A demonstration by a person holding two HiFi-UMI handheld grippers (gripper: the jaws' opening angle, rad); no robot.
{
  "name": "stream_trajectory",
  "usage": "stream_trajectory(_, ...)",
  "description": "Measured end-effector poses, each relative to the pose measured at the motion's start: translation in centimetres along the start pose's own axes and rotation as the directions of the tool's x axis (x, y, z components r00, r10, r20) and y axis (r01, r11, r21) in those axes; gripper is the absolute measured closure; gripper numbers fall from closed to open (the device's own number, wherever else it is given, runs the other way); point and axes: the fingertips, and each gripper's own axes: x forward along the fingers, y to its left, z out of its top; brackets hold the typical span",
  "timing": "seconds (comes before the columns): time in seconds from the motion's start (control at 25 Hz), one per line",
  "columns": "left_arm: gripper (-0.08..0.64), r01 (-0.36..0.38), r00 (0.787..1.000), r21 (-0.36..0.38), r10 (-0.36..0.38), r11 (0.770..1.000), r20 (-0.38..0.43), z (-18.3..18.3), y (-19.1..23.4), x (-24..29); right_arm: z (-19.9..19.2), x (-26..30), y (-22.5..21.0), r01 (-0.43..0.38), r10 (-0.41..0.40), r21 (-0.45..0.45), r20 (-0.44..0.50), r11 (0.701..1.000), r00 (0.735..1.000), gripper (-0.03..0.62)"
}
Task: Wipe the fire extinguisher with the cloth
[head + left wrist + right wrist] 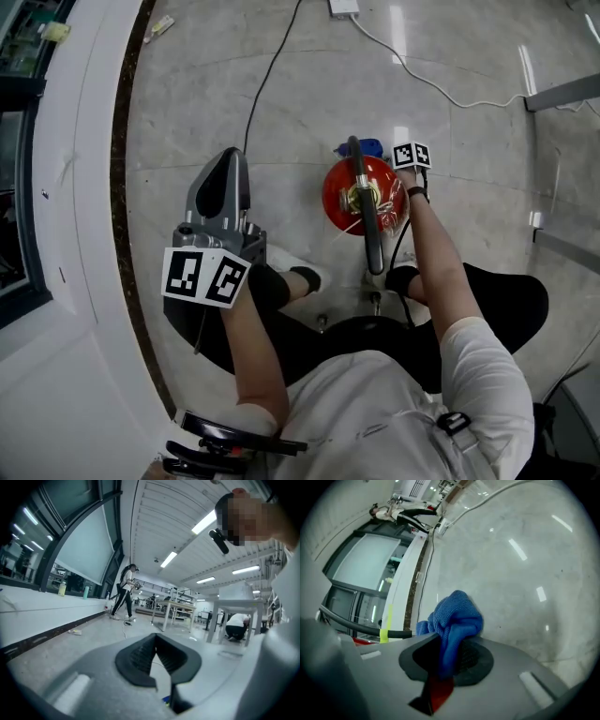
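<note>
Right gripper (pixel 447 660): clenched on blue cloth (pixel 457 620) | fire extinguisher (pixel 361 194): upright, just beside it | left gripper (pixel 157 660): closed, empty, well apart to its left.

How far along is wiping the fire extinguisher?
Done: the right gripper holds the blue cloth in its jaws. In hand: the cloth sits at the fire extinguisher, far side. Remaining: the wiping itself; no cleaned patch shows. The left gripper is empty.

The left tongs (pixel 155 637) pointed low across a pale floor (pixel 93 634), their dark ribbed jaws meeting at the tips with nothing gripped. Far off, a person (pixel 124 592) stood mid-stride by the windowed wall. Another person (pixel 236 625) crouched beside white worktops (pixel 176 611).
</note>
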Motion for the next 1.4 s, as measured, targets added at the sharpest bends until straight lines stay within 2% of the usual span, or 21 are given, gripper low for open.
stream_trajectory(0.12, 0.560, -0.002, 1.000, -0.013, 0.002, 1.000, 0.016, 0.5, 0.6, -0.1, 0.6, -0.4, 0.5, 0.091, -0.102, -0.137, -0.075, 0.986, 0.992, 0.526)
stream_trajectory(0.2, 0.560, -0.002, 0.999, -0.037, 0.004, 0.999, 0.043, 1.3, 1.0, -0.3, 3.2, -2.3, 3.4, 0.071, -0.096, -0.234, -0.098, 0.970, 0.990, 0.528)
stream_trajectory(0.28, 0.560, 0.016, 0.997, -0.069, -0.011, 0.997, 0.078, 2.6, 1.5, -0.6, 7.3, -5.4, 9.7, -0.033, 0.003, -0.335, -0.092, 0.942, 0.996, 0.526)
stream_trajectory(0.36, 0.560, 0.048, 0.992, -0.095, -0.037, 0.994, 0.122, 4.2, 2.1, -1.0, 10.9, -8.9, 18.2, -0.161, 0.096, -0.476, -0.157, 0.865, 0.983, 0.526)
stream_trajectory(0.4, 0.560, 0.060, 0.989, -0.102, -0.045, 0.993, 0.142, 4.9, 2.3, -1.2, 11.6, -10.5, 22.6, -0.236, 0.130, -0.515, -0.233, 0.824, 0.964, 0.526)
stream_trajectory(0.44, 0.560, 0.064, 0.986, -0.102, -0.047, 0.993, 0.159, 5.4, 2.6, -1.5, 11.3, -12.0, 27.1, -0.340, 0.174, -0.525, -0.340, 0.780, 0.924, 0.525)
stream_trajectory(0.48, 0.560, 0.059, 0.984, -0.095, -0.042, 0.994, 0.171, 5.7, 3.0, -1.8, 10.3, -13.1, 31.8, -0.466, 0.221, -0.517, -0.466, 0.718, 0.857, 0.525)
stream_trajectory(0.52, 0.560, 0.047, 0.984, -0.084, -0.032, 0.995, 0.176, 5.9, 3.5, -2.0, 8.8, -14.1, 36.1, -0.588, 0.253, -0.485, -0.590, 0.647, 0.766, 0.525)
stream_trajectory(0.64, 0.560, -0.012, 0.987, -0.080, 0.025, 0.997, 0.159, 5.0, 5.4, -2.6, 3.8, -15.8, 43.6, -0.835, 0.248, -0.291, -0.863, 0.467, 0.439, 0.523)
stream_trajectory(0.68, 0.560, -0.038, 0.987, -0.090, 0.051, 0.995, 0.150, 4.3, 6.0, -2.9, 2.2, -15.8, 44.4, -0.877, 0.213, -0.208, -0.922, 0.433, 0.324, 0.523)
stream_trajectory(0.72, 0.560, -0.064, 0.987, -0.100, 0.078, 0.993, 0.141, 3.8, 6.7, -3.2, 0.8, -15.4, 44.5, -0.897, 0.161, -0.127, -0.964, 0.424, 0.213, 0.523)
stream_trajectory(0.76, 0.560, -0.088, 0.985, -0.108, 0.102, 0.990, 0.136, 3.3, 7.4, -3.4, -0.4, -14.6, 43.8, -0.896, 0.093, -0.061, -0.989, 0.440, 0.113, 0.523)
stream_trajectory(0.8, 0.560, -0.109, 0.983, -0.115, 0.124, 0.987, 0.133, 2.8, 8.1, -3.6, -1.4, -13.5, 42.4, -0.878, 0.012, -0.013, -1.000, 0.479, 0.022, 0.523)
stream_trajectory(0.92, 0.560, -0.175, 0.975, -0.125, 0.189, 0.977, 0.114, 1.1, 9.7, -4.1, -4.1, -10.6, 35.4, -0.762, -0.226, 0.053, -0.940, 0.645, -0.256, 0.525)
stream_trajectory(0.96, 0.560, -0.201, 0.972, -0.126, 0.213, 0.972, 0.098, 0.5, 10.1, -4.3, -4.9, -9.5, 32.8, -0.726, -0.278, 0.052, -0.903, 0.686, -0.327, 0.525)
stream_trajectory(1.0, 0.560, -0.224, 0.969, -0.127, 0.236, 0.966, 0.081, -0.2, 10.4, -4.5, -5.6, -8.2, 30.2, -0.703, -0.321, 0.038, -0.871, 0.710, -0.371, 0.525)
stream_trajectory(1.04, 0.560, -0.244, 0.965, -0.129, 0.254, 0.961, 0.064, -0.8, 10.8, -4.7, -6.1, -6.6, 27.7, -0.695, -0.365, 0.010, -0.846, 0.719, -0.389, 0.525)
stream_trajectory(1.08, 0.560, -0.259, 0.962, -0.132, 0.268, 0.957, 0.050, -1.4, 11.1, -4.7, -6.5, -4.9, 24.9, -0.699, -0.415, -0.032, -0.824, 0.714, -0.386, 0.525)
stream_trajectory(1.28, 0.560, -0.333, 0.941, -0.164, 0.337, 0.928, -0.005, -4.6, 12.5, -4.8, -7.4, 3.0, 13.1, -0.749, -0.602, -0.222, -0.748, 0.624, -0.279, 0.525)
stream_trajectory(1.32, 0.560, -0.354, 0.934, -0.162, 0.357, 0.921, -0.013, -5.1, 12.7, -5.0, -7.3, 4.1, 11.2, -0.771, -0.659, -0.261, -0.707, 0.581, -0.258, 0.525)
stream_trajectory(1.4, 0.560, -0.389, 0.920, -0.158, 0.390, 0.907, -0.029, -6.0, 12.9, -5.3, -6.5, 6.1, 7.2, -0.826, -0.797, -0.339, -0.570, 0.450, -0.201, 0.525)
